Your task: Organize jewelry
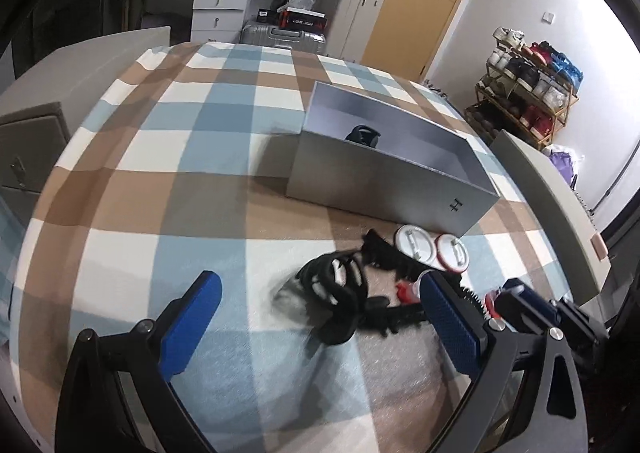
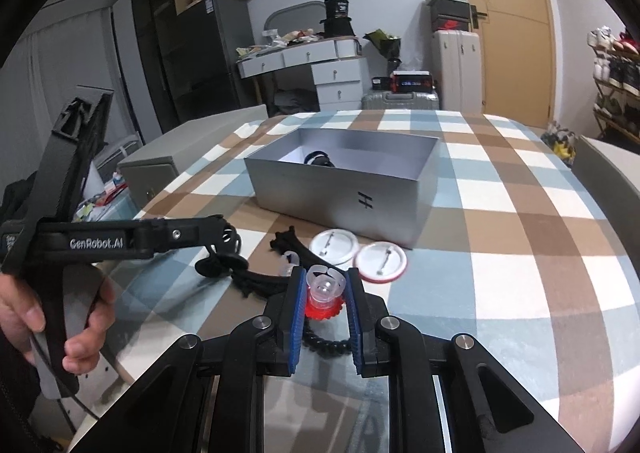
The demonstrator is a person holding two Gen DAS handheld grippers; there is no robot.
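Plaid-covered bench (image 2: 520, 253) carries everything; cloth gives a flat, non-slip staging area, my read. One grey box (image 2: 340, 189), lid off, sits mid-bench with its long wall facing the loose items — looks like the drop target, open so a claw can lower straight in. One dark item (image 2: 318, 159) is already inside near the back-left corner; can't tell what it is. Loose pile is staged just in front of the box wall, probably to keep transfers short. Count there: one black coiled piece (image 1: 340, 293) (bracelet or hair tie, blurred), one black spiky strip (image 2: 288, 243) running through the pile, two round white pin badges (image 2: 334, 247) face-down with pin backs up, side by side and touching or nearly so, closest to the box. Right claw (image 2: 325, 295) is closed down to a narrow gap on one red-and-clear ring (image 2: 325, 291), clear band up, red toothed part below, blue pads squeezing from both sides; a black beaded strand (image 2: 328, 345) lies under the claw, and I can't tell if it's attached. Ring sits low over the bench, so lift is not yet clearly made. Left claw (image 1: 320, 317) is spread wide, holding nothing, fingers straddling the coiled piece — lined up for the next pick, I'd guess. Totals: one box, two claws, two badges, one ring, one coil, one strip, one strand.
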